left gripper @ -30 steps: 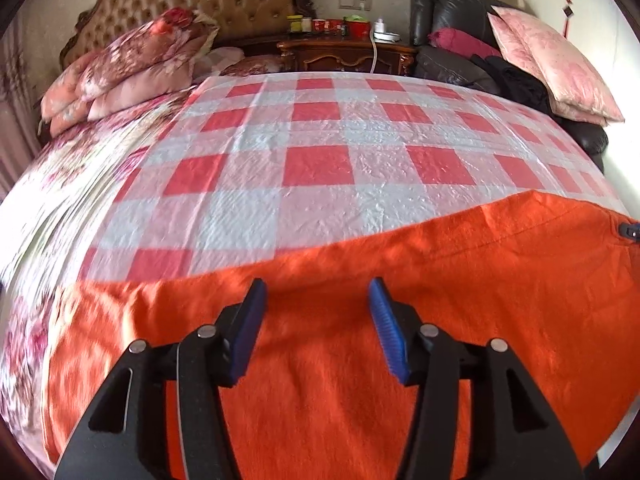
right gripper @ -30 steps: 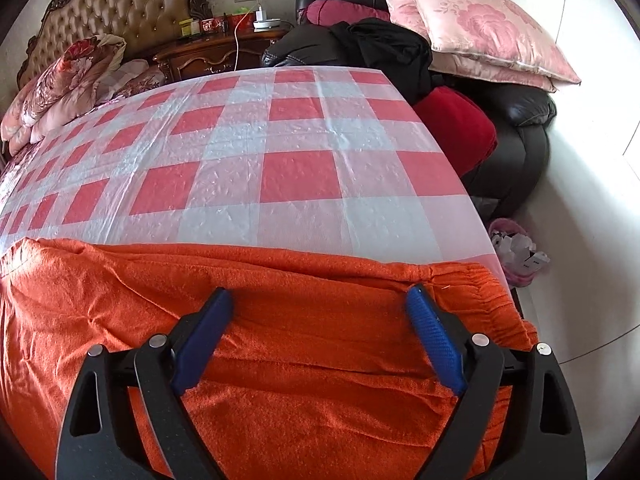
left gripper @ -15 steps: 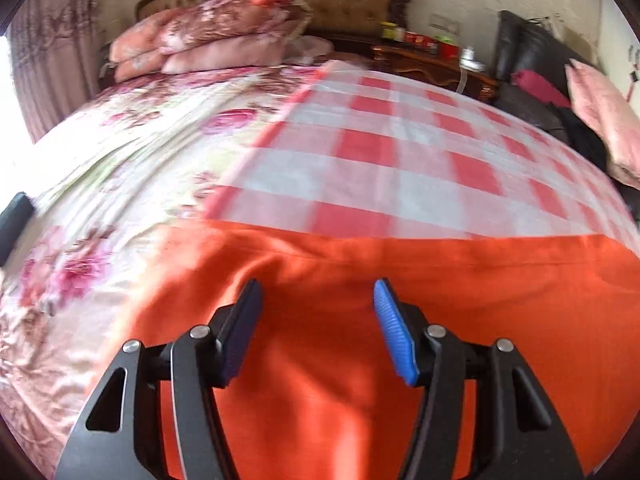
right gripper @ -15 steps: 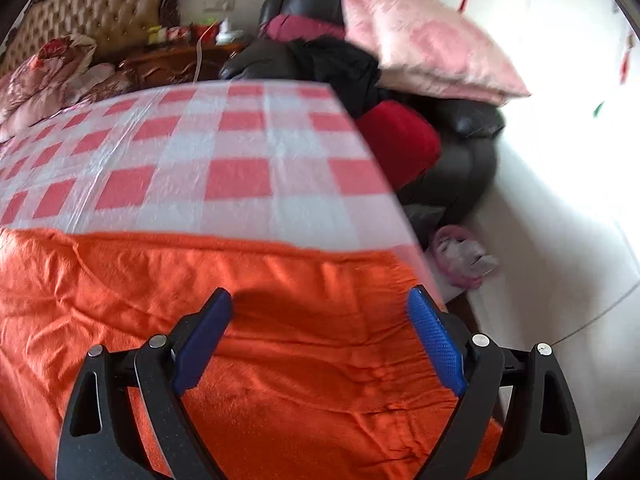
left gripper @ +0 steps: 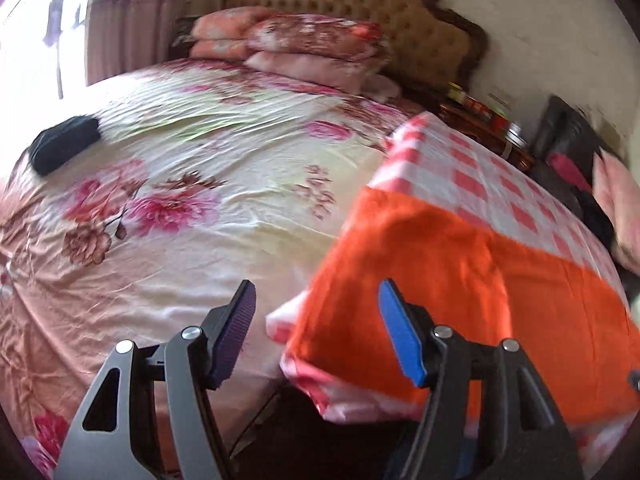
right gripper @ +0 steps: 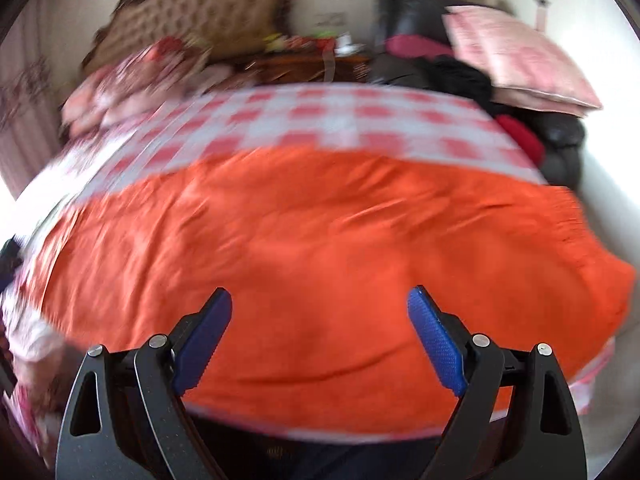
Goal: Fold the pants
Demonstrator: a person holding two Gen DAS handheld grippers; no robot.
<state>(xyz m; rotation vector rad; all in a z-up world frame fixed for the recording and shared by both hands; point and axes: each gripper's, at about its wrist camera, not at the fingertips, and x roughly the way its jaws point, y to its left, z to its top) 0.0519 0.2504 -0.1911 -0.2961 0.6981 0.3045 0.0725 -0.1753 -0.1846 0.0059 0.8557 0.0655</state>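
Both views have swung since a second ago: the left tool, then over the middle of the orange pants, now looks past their end onto the flowered bed sheet, and the right tool, then at the waistband end, now looks over the middle of the spread cloth. Nearest in the left wrist view, the left tool's blue pads stand moderately apart with nothing gripped; its jaws have just been opening. Its left pad hangs above the flowered sheet and its right pad above the edge of the pants. Just beyond them a corner of the red-and-white checked cloth pokes out from under the pants and droops over the bed edge. In the right wrist view, which is blurred, the right tool stands wide open and empty, both pads over the orange fabric; I cannot tell whether they touch it. The pants lie spread flat across the near edge of the bed on the checked cloth, their gathered waistband at the right end. Farther on the left view, a dark object rests on the flowered sheet. Beyond are stacked floral quilts and the tufted headboard, with a wooden nightstand beside it. At the far right a pink pillow lies on a black sofa.
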